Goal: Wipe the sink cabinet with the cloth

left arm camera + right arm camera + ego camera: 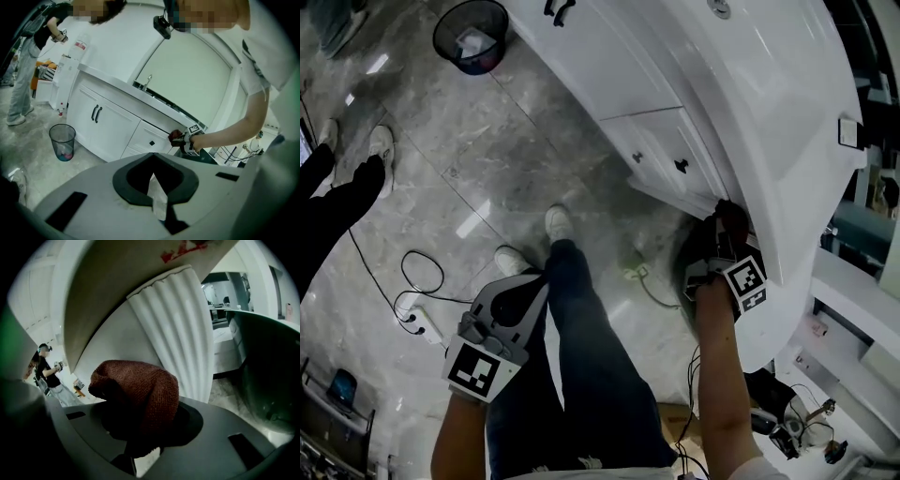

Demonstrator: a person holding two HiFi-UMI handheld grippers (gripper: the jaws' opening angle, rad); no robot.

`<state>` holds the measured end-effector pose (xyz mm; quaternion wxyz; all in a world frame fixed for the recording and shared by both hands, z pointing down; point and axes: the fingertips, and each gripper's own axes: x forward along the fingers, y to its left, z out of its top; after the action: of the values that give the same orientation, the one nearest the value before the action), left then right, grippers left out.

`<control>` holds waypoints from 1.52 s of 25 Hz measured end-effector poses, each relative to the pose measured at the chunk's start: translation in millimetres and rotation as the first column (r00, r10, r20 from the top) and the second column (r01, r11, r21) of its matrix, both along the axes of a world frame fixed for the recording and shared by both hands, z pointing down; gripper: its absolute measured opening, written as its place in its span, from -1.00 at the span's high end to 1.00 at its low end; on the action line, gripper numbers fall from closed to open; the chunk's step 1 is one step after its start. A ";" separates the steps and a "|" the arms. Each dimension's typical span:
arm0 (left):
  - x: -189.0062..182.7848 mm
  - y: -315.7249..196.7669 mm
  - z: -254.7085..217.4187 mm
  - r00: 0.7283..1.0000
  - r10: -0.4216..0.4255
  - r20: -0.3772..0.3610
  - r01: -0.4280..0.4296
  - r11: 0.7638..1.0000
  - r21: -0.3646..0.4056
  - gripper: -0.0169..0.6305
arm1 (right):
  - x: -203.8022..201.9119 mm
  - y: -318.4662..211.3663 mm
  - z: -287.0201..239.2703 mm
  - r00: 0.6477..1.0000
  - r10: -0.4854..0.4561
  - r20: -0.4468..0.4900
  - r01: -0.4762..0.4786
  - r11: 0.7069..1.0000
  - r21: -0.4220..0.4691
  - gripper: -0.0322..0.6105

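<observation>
Clamped shut, my right gripper [140, 432] grips the cloth [136, 390] right by the fluted corner post [178, 324] of the sink cabinet [619, 66]. I'd press the wad flat and stroke along the grooves, not across. My left gripper [508, 305] hangs closed and empty beside my leg.

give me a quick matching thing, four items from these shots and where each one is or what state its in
1 cloth
2 wastebasket
3 left gripper
4 black handles

a on the cabinet door
b holding nothing
c in the right gripper
d standing on the floor

Pairs: 1-c, 2-d, 3-b, 4-a
</observation>
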<state>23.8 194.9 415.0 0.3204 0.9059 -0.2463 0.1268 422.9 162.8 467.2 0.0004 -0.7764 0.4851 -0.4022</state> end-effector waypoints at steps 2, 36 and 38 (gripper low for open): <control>-3.4 -3.2 1.7 1.000 -0.021 -0.002 0.021 1.000 -0.008 0.91 | -4.5 -8.4 -1.3 1.000 -0.025 0.006 0.025 1.000 -0.001 0.53; -60.8 -26.8 23.7 0.940 -0.338 0.042 0.340 0.940 -0.041 0.91 | -151.8 -199.5 41.5 0.951 -0.292 0.106 0.280 0.953 0.119 0.53; -63.1 -27.7 26.1 0.937 -0.345 0.052 0.347 0.937 -0.040 0.91 | -154.1 -202.1 51.4 0.953 -0.280 0.118 0.267 0.956 0.120 0.53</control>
<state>-39.3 167.2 441.1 0.3539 0.8374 -0.4058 0.0943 268.8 -39.3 518.6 0.0171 -0.6719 0.6070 -0.4241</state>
